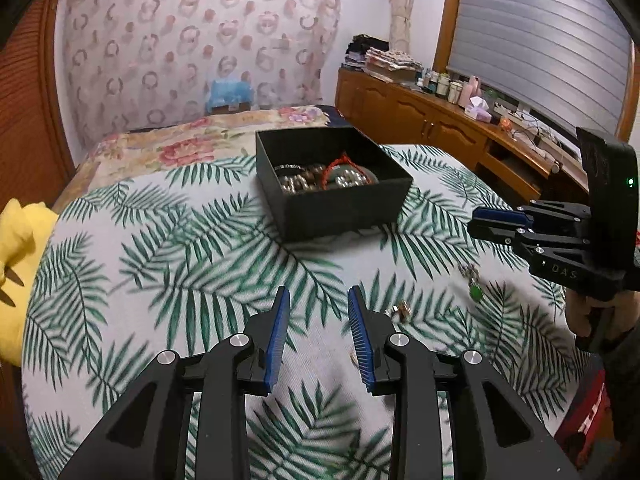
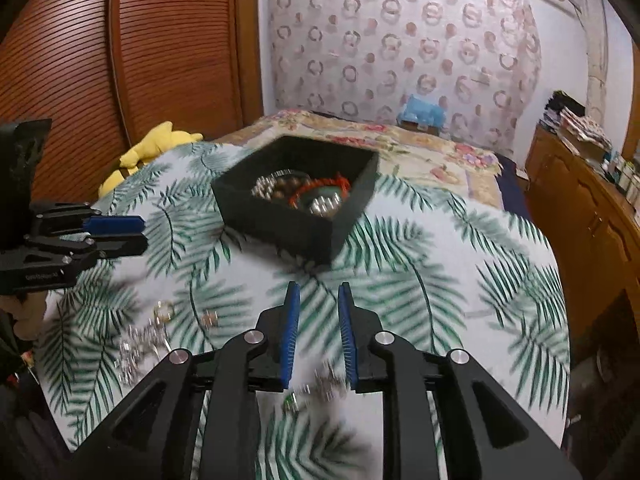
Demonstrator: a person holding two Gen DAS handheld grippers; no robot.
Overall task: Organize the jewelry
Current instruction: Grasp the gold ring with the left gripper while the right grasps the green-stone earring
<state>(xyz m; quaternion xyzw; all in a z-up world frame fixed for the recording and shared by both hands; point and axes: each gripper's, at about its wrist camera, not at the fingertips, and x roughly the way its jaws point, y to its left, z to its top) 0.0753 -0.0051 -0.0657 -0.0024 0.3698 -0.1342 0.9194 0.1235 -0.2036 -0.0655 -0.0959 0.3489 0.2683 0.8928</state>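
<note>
A black open box (image 1: 332,208) (image 2: 280,228) stands on the leaf-print cloth and holds bead bracelets (image 1: 344,180) and a red cord bracelet (image 2: 320,190). Loose pieces lie in front of it: a green pendant (image 1: 475,292), a small ring (image 1: 402,310), a silver chain (image 2: 136,348) and a blurred pendant piece (image 2: 316,390). My left gripper (image 1: 318,294) (image 2: 132,232) hovers over the cloth short of the box, open, nothing between its blue pads. My right gripper (image 2: 319,288) (image 1: 492,220) is open with a narrow gap and holds nothing; the pendant piece lies on the cloth beneath it.
A yellow plush toy (image 1: 20,248) (image 2: 152,148) lies at the cloth's left edge. A floral bedcover (image 1: 192,140) stretches behind the box. A wooden cabinet (image 1: 420,116) with bottles runs along the right wall, and a slatted wooden door (image 2: 120,48) stands at left.
</note>
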